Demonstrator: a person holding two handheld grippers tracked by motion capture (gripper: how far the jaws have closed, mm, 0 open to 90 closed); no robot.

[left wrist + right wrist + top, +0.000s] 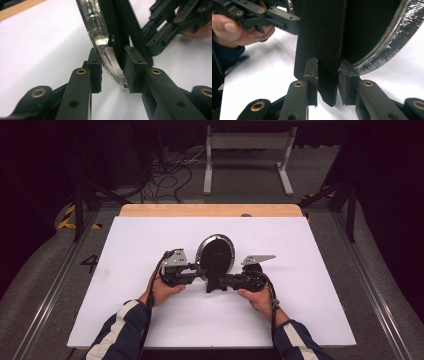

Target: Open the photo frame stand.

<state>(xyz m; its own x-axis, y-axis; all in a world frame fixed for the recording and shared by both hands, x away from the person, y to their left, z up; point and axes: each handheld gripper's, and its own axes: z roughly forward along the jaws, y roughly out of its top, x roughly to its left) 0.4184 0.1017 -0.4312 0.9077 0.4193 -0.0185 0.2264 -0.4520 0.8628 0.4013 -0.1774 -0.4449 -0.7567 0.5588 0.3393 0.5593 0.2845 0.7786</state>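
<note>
On the white table [150, 315], each gripper [199, 274] [223, 281] clamps the oval mirror [215, 251].

A: What is seen at the middle of the high view?

B: An oval mirror [215, 251] is seen there, held upright on the white table. A silvery rim is shown around a dark face, and a black stand strip [214, 270] runs down in front of it to the base.

A: How is it presented in the left gripper view?

B: Its shiny curved rim [105, 47] is seen edge-on, sweeping from the top centre down to the middle of the frame.

A: And in the right gripper view?

B: The flat black strip [322, 45] is shown upright at the centre; the textured silver rim [387, 42] curves away at the upper right.
</note>
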